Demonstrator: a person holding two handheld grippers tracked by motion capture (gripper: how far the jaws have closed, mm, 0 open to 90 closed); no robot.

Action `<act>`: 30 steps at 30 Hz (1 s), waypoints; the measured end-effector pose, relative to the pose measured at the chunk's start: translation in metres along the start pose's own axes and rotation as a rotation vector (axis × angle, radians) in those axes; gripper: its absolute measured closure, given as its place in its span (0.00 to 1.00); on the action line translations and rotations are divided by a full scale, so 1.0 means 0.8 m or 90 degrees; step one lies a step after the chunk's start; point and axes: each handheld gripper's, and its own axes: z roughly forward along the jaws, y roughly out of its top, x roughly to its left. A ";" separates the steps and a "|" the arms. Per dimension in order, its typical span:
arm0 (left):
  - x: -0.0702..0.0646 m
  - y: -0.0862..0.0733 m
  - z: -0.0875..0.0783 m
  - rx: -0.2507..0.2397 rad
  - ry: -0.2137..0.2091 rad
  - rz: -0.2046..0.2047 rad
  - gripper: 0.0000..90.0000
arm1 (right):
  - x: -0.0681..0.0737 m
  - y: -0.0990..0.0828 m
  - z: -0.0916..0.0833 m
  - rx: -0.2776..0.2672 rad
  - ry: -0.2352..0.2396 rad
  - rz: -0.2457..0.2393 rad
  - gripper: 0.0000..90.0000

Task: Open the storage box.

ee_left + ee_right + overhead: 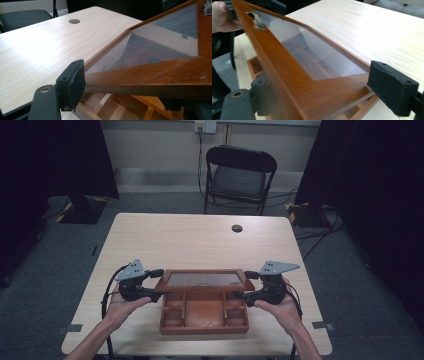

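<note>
A brown wooden box with several compartments sits near the table's front edge. Its glass-paned lid is tilted up, partly raised above the tray. My left gripper grips the lid's left end and my right gripper grips its right end. In the left gripper view the lid frame runs between the jaws, with one pad against its edge and compartments below. In the right gripper view the frame lies between both pads. A metal clasp is on the lid's front rail.
The light wooden table has a round cable hole toward the back. A black folding chair stands behind it. Dark curtains hang at both sides, and cables lie on the floor at the right.
</note>
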 end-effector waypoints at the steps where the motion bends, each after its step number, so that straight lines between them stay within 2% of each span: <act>1: 0.002 0.002 0.000 0.000 0.001 0.008 0.34 | -0.002 0.001 0.001 -0.002 -0.001 0.003 0.17; 3: 0.002 0.004 0.002 -0.006 0.005 0.008 0.36 | -0.007 0.002 0.003 -0.006 -0.005 0.008 0.18; 5: 0.004 0.005 0.004 -0.004 -0.001 0.007 0.38 | -0.011 0.003 0.006 -0.009 -0.006 0.012 0.19; 8: 0.006 0.005 0.007 -0.008 -0.004 -0.001 0.39 | -0.016 0.002 0.009 -0.013 0.002 0.019 0.22; 13: 0.008 0.013 0.010 -0.003 0.000 0.012 0.40 | -0.019 0.003 0.012 -0.020 0.001 0.019 0.29; 17: 0.012 0.017 0.011 -0.004 -0.002 0.011 0.41 | -0.024 0.007 0.013 -0.028 0.003 0.024 0.34; 20: 0.015 0.016 0.016 -0.023 -0.007 -0.015 0.41 | -0.028 0.012 0.015 -0.034 0.009 0.033 0.33; 27: 0.022 0.021 0.024 -0.021 -0.011 -0.022 0.43 | -0.036 0.020 0.020 -0.042 0.021 0.044 0.34; 30: 0.025 0.024 0.025 -0.024 -0.010 -0.029 0.43 | -0.039 0.021 0.022 -0.054 0.017 0.052 0.36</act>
